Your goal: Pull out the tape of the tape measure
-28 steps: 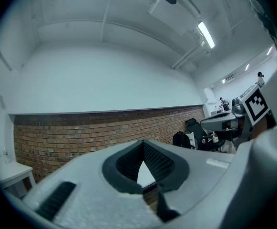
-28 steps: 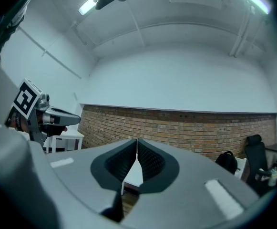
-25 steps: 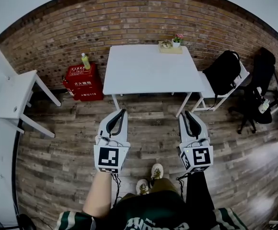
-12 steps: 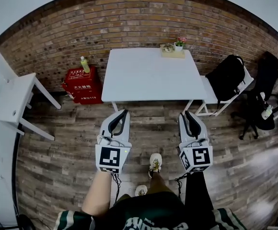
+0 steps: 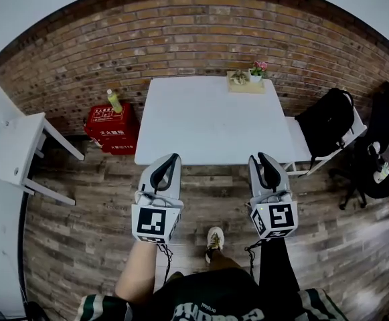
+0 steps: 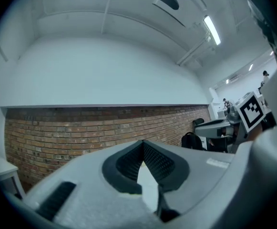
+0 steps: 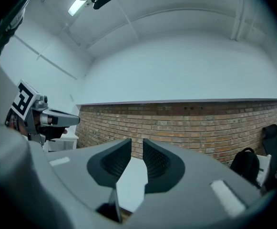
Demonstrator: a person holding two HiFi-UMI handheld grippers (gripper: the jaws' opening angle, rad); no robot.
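Tabletop (image 5: 207,122) ahead, tape measure not discernible; expect stiff case, springy tape, so grab end hook; left gripper (image 5: 173,159) jaws shut, right gripper (image 5: 262,158) jaws slightly apart, both empty.

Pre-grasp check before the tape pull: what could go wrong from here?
1. No tape measure is discernible; only a tray with a flower pot sits at the far edge of the white table, so a long reach may follow.
2. The left gripper is shut, the right gripper barely open, both empty: either may need opening before gripping.
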